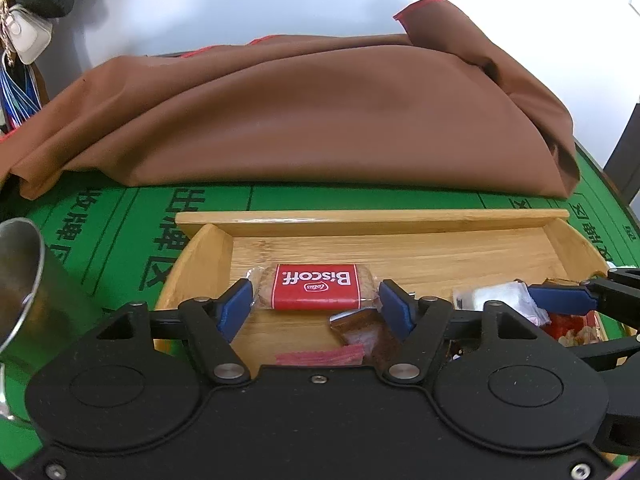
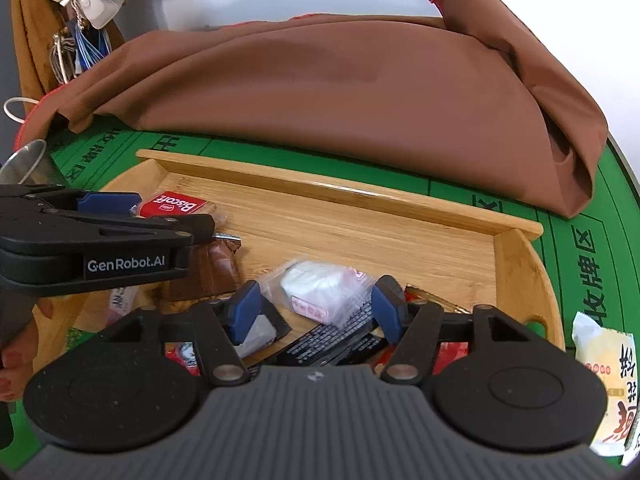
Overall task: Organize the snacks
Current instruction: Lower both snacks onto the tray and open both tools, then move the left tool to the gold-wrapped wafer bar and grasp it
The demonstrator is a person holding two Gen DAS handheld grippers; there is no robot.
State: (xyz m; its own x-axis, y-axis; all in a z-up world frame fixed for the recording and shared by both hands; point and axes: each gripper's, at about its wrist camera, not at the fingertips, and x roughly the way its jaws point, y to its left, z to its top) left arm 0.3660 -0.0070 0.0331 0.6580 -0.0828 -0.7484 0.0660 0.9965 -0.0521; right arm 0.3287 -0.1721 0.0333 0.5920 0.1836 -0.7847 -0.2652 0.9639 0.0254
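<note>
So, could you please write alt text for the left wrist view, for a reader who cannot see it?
The left gripper hangs open over a wooden tray, its blue pads on either side of a red Biscoff biscuit packet without touching it. More wrapped snacks lie nearer the camera, and the right gripper reaches in from the right. A brown cloth covers the green table behind.

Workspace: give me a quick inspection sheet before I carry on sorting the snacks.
Surface: green printed mat.
Job's things: wooden tray holding Biscoff pack, white-wrapped snack, brown wrapped snack; yellow snack packet lies off the tray.
Clutter: brown cloth, metal cup.
Grippers: left gripper open around Biscoff pack; right gripper open around white-wrapped snack.
Cables: white cord.
Surroundings: hanging bags.
</note>
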